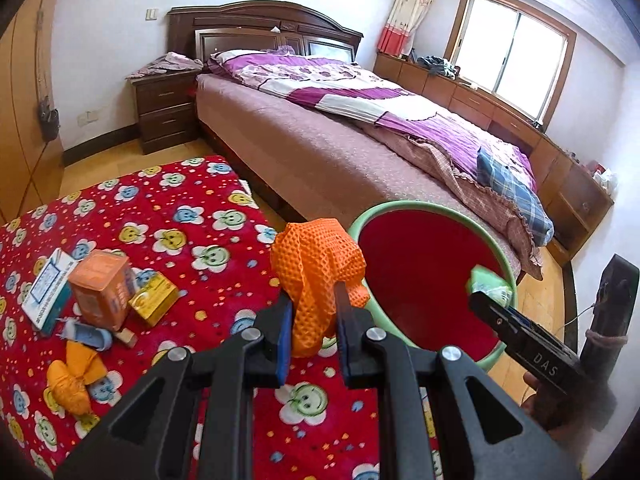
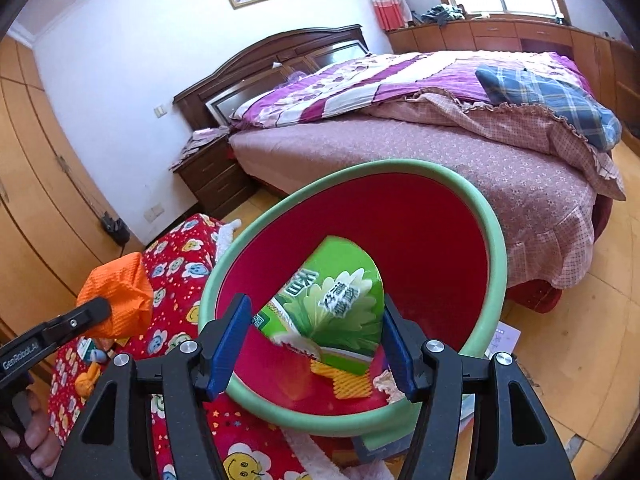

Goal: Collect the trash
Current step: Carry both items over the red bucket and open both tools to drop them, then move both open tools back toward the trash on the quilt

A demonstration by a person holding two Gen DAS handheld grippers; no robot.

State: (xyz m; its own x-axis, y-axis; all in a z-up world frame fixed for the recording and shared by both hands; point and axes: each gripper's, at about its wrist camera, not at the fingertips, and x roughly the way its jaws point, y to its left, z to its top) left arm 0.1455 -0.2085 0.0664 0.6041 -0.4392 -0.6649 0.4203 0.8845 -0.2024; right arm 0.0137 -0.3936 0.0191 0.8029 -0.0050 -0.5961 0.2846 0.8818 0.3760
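Note:
My left gripper is shut on an orange foam net, held above the edge of the red flowered cloth, just left of the bin. The bin is red inside with a green rim. From the right wrist view, the same orange foam net shows at the left. My right gripper grips a green printed packet between its blue pads, over the bin's opening, whose rim curves around it. A yellow foam net piece and a white scrap lie in the bin.
On the cloth at the left lie an orange box, a yellow box, a white-and-blue box, a small blue bottle and another orange net. A bed stands behind the bin, and a nightstand beside it.

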